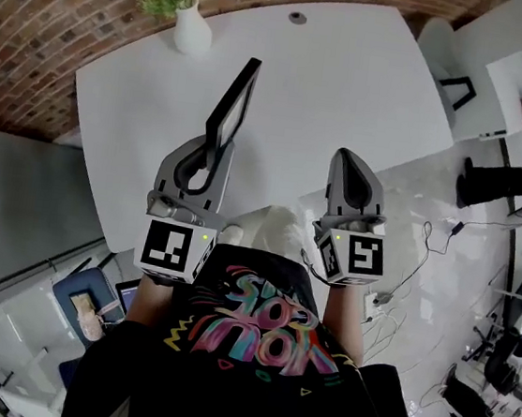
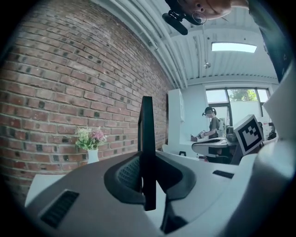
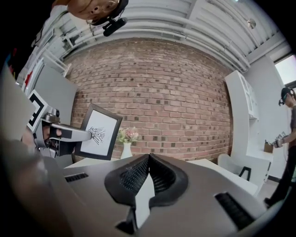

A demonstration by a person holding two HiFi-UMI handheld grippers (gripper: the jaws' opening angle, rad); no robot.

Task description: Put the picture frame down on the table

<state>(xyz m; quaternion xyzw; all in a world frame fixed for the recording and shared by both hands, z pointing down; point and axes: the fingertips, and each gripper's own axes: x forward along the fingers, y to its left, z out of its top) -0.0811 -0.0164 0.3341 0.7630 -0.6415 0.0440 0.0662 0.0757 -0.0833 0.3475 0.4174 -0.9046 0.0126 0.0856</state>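
The left gripper [image 1: 208, 161] is clamping the picture frame [image 1: 234, 103] near its lower end, holding it upright and edge-on above the near side of the white table [image 1: 352, 82], apparently clear of the top. The right gripper [image 1: 353, 170] is hovering alongside, its jaws pinched together on nothing. To do this well, I'd be lowering the frame slowly, tipping it flat, well away from the vase of flowers [image 1: 190, 29] at the far corner, and releasing only once it's resting

The head view looks steeply down over the table [image 1: 351, 91]. Both gripper views sit low and level, sharing the vase [image 3: 126, 150] by the brick wall [image 3: 152, 92].
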